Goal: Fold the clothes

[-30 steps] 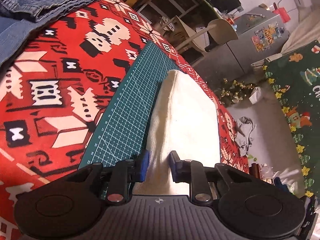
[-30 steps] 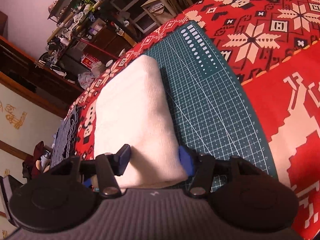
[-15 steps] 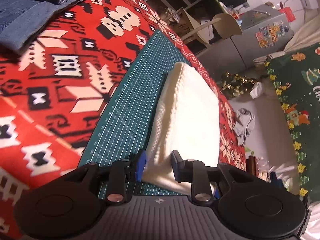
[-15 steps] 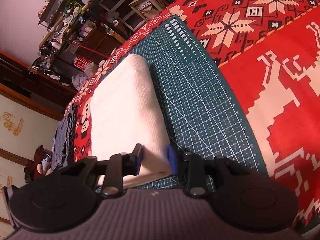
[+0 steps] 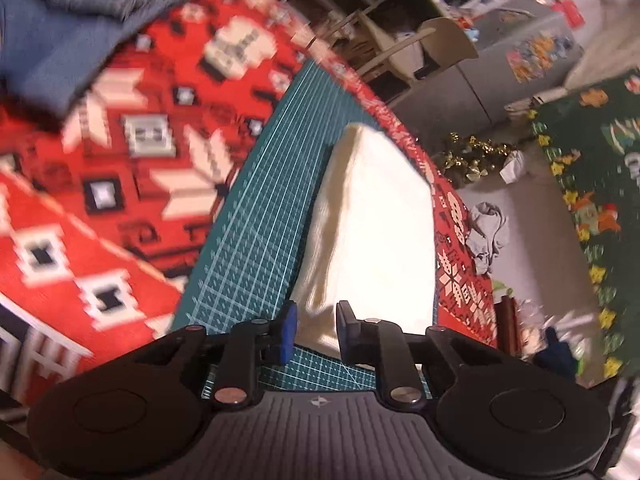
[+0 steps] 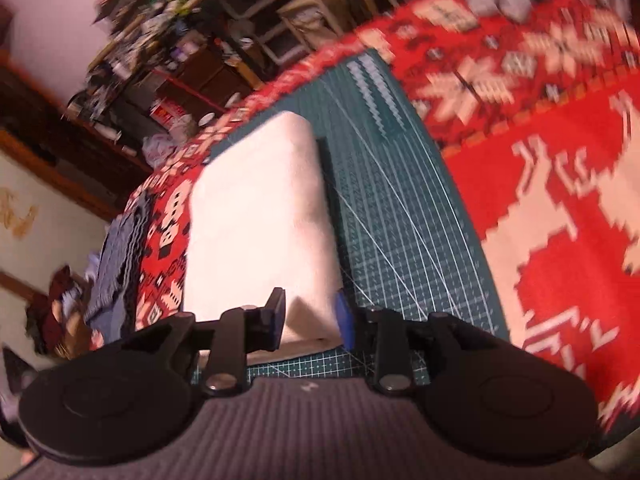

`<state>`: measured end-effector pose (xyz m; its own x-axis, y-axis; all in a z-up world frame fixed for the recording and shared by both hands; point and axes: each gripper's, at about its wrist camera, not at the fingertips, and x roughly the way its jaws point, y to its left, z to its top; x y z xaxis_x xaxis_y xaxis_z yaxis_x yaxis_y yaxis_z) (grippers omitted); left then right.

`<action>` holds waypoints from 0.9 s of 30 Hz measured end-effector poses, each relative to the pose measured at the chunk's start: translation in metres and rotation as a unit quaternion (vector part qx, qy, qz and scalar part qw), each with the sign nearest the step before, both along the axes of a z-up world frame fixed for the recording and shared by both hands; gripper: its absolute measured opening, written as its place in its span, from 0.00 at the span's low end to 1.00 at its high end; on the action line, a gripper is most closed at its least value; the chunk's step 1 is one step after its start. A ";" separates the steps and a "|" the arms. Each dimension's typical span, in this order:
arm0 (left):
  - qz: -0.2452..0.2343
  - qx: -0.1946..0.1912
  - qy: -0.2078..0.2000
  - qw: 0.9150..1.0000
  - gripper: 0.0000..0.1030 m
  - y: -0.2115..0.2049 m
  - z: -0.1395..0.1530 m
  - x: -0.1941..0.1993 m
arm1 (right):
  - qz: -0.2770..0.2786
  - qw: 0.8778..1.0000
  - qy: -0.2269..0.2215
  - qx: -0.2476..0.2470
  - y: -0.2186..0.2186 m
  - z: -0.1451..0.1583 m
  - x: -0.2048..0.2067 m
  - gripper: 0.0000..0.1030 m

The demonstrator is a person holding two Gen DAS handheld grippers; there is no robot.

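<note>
Here both grippers' jaws pinch the folded white cloth [image 5: 376, 232] over the cutting mat [image 5: 256, 240]

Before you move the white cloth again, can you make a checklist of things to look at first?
1. Left tool pinching the white cloth: ok; its jaws just closed further.
2. Right tool pinching its corner: ok.
3. Cloth folded into a neat stack: ok.
4. Cloth fully on the green mat: not ok, one edge hangs past it.
5. Blue jeans clear of the cloth: ok.
6. Folded layers lined up underneath: cannot tell.
</note>
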<state>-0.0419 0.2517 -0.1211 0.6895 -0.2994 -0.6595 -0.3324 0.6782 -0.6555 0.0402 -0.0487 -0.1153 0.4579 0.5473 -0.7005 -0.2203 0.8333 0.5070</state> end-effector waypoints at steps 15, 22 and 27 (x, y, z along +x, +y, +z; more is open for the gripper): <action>-0.139 0.277 0.041 0.950 0.31 -0.070 -0.001 0.009 | 0.031 0.999 -0.017 -0.019 0.005 0.011 -0.012 0.30; -0.120 0.262 0.028 0.957 0.14 -0.065 -0.002 0.017 | 0.028 0.999 -0.012 -0.009 0.005 0.010 -0.009 0.30; -0.122 0.291 0.017 0.949 0.14 -0.076 -0.002 0.026 | 0.027 1.000 -0.011 -0.003 0.007 0.009 -0.005 0.30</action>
<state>-0.0157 0.1760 -0.1234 0.6223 -0.0258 -0.7824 -0.1328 0.9815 -0.1380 0.0348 -0.0419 -0.1061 0.4435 0.5672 -0.6940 -0.2758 0.8231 0.4964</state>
